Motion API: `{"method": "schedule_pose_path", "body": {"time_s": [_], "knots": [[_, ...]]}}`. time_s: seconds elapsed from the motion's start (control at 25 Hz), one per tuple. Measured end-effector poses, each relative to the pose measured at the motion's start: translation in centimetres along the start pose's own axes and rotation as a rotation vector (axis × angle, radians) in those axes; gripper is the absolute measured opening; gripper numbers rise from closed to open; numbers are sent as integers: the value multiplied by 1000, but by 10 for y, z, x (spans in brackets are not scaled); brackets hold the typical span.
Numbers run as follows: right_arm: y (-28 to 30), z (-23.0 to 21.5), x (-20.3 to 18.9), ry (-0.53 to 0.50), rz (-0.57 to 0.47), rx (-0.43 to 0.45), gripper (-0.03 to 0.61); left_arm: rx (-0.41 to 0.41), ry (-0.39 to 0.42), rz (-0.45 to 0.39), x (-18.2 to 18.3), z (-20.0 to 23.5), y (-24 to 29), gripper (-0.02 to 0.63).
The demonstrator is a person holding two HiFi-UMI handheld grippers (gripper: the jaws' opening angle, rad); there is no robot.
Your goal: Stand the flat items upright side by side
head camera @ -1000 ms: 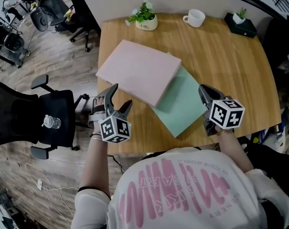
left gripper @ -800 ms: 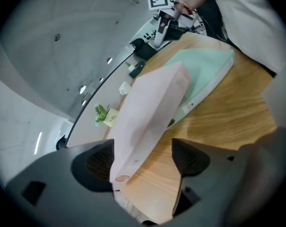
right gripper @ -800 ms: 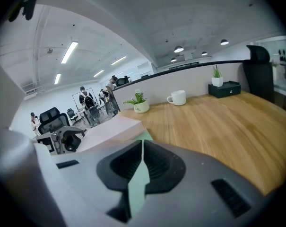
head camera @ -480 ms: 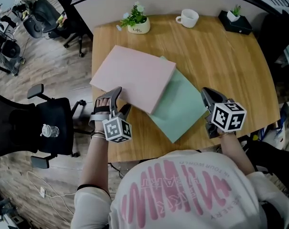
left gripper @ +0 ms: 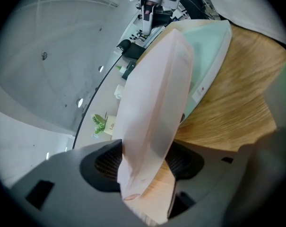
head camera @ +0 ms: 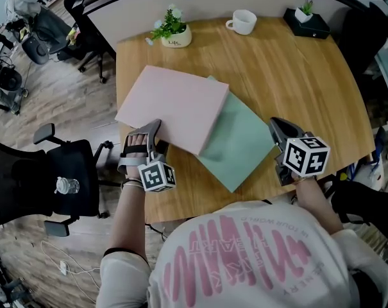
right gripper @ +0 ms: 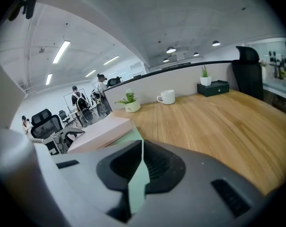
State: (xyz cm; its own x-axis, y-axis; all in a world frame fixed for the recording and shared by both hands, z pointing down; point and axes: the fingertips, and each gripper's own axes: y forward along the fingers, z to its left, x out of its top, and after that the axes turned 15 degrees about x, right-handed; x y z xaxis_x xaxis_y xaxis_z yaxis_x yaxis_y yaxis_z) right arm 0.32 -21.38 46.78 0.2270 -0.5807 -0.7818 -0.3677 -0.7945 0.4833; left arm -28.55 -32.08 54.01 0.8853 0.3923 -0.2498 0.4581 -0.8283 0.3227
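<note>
A: Entry one, pink board [head camera: 174, 104]?
B: Lies on the table [head camera: 296, 82], left half, turned at an angle to the edges. Its left corner reaches the table's left edge. Its right part rests on top of the green board [head camera: 242, 140].

A: Entry two, green board?
B: Lies flat under the pink one, showing on the side toward the right edge. One corner points at the near edge and sits close to it.

A: Left hand-held gripper [head camera: 154, 140]?
B: At the near left of the table. Jaws closed around the pink board's near edge, close to its left corner. In the left gripper view the pink board [left gripper: 157, 103] fills the gap of the gripper [left gripper: 145, 162], one pad on each face, with the green board [left gripper: 204, 46] behind it.

A: Right hand-held gripper [head camera: 276, 126]?
B: Toward the near right corner of the table. Jaws narrow, pinching the green board's right corner. In the right gripper view that thin green edge [right gripper: 138, 183] stands in the gripper [right gripper: 142, 167], with the pink board [right gripper: 102, 130] beyond on the left.

A: Other stock?
B: Plant [head camera: 171, 34] in a white pot, far left corner. White mug [head camera: 242, 22], middle of the far edge. Black box [head camera: 307, 21] with a small plant on it, far right corner. Black chair [head camera: 40, 181] on the floor, off the left edge.
</note>
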Motion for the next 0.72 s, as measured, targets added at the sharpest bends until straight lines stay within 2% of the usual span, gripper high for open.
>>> {"method": "schedule_pose_path", "body": {"time_s": [0.2,0.36,0.48,0.72], "knots": [[-1,3,-1,-7,3,5,16,45,-72,-34,6,17,-7,242],[1,9,-2,-9,16,28,64,58,-176,-56,18,40,-14,232],[5,17,-2,-16,23,56,114,87,-299,-69,27,68,-19,221],[10,36,-2,-88,43,96,219,150,-601,-66,24,124,-33,201]]}}
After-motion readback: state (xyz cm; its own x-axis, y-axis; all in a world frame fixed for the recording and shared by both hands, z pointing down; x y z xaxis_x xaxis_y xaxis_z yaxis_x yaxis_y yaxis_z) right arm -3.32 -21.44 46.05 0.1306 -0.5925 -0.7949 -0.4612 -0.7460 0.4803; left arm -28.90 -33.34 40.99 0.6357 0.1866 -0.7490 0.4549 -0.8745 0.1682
